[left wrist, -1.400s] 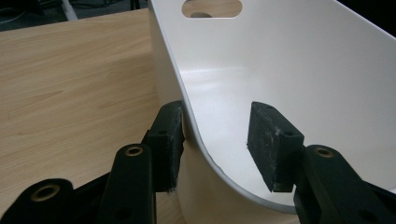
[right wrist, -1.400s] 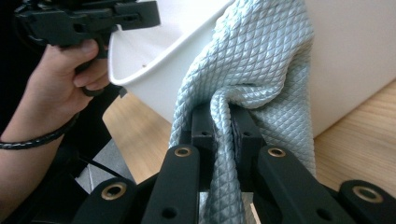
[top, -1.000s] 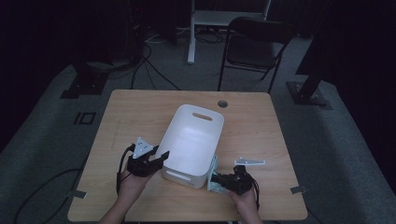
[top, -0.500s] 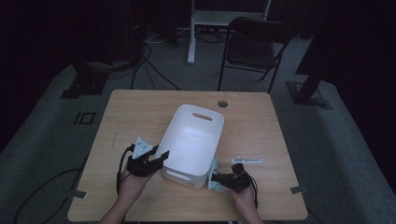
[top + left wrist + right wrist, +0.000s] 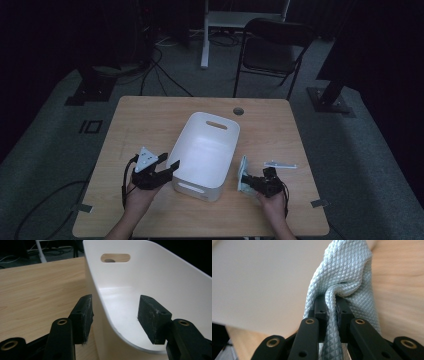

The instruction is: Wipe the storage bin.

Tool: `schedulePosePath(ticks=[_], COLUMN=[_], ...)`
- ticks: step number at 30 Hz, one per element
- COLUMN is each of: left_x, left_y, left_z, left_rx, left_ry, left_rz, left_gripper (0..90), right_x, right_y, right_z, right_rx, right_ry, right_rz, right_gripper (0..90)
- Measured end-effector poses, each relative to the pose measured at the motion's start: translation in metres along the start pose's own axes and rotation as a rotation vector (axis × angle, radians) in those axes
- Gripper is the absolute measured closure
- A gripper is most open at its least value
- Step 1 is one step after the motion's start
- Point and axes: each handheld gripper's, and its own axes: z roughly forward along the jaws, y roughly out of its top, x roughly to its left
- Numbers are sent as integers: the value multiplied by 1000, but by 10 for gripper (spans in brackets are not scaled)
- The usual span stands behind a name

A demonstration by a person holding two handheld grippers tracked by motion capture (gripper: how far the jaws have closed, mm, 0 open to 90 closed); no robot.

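Quilted pale cloth bunches beside smooth, rounded white plastic tub.

**Q:** Specify the finish of the tub and the table.

**A:** Tub: white plastic, smooth, soft sheen. Table: light wood-grain top, matt.

**Q:** And the cloth, at 3 o'clock from the tub?

**A:** Pale blue woven fabric, diamond-textured, slightly glossy. The gripper pads are black, matt and scuffed; brass-coloured metal inserts sit in the black arms.
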Motion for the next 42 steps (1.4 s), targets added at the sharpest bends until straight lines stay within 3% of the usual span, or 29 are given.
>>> schedulePosePath(ticks=[2, 4, 8, 14, 17, 28, 30, 38, 42], left_x=[-3, -7, -8, -11, -15, -32, -34, -41, -48], left_y=[-1, -1, -2, -3, -4, -7, -7, -6, -6], left_z=[-1, -1, -3, -7, -9, -16, -16, -19, -18], left_rx=[6, 1, -5, -1, 3, 11, 14, 11, 14], left_ry=[-21, -17, -36, -58, -73, -137, -149, -190, -225], left_rz=[6, 19, 18, 15, 21, 47, 47, 66, 96], left_gripper=[458, 420, 367, 345, 345, 345, 345, 345, 345], right_x=[-7, -12, -21, -29, -33, -37, -38, -40, -41], right_y=[3, 6, 9, 12, 13, 16, 16, 17, 18], right_z=[-5, -10, -17, -20, -23, -33, -34, -36, -40], right_rx=[-18, -26, -56, -49, -59, -78, -83, -83, -102], right_ry=[-15, -23, 1, -42, -37, -103, -87, -104, -102], right_rz=[9, 7, 12, -35, -35, -80, -81, -79, -65], right_gripper=[828, 828, 828, 827, 825, 825, 825, 823, 817])
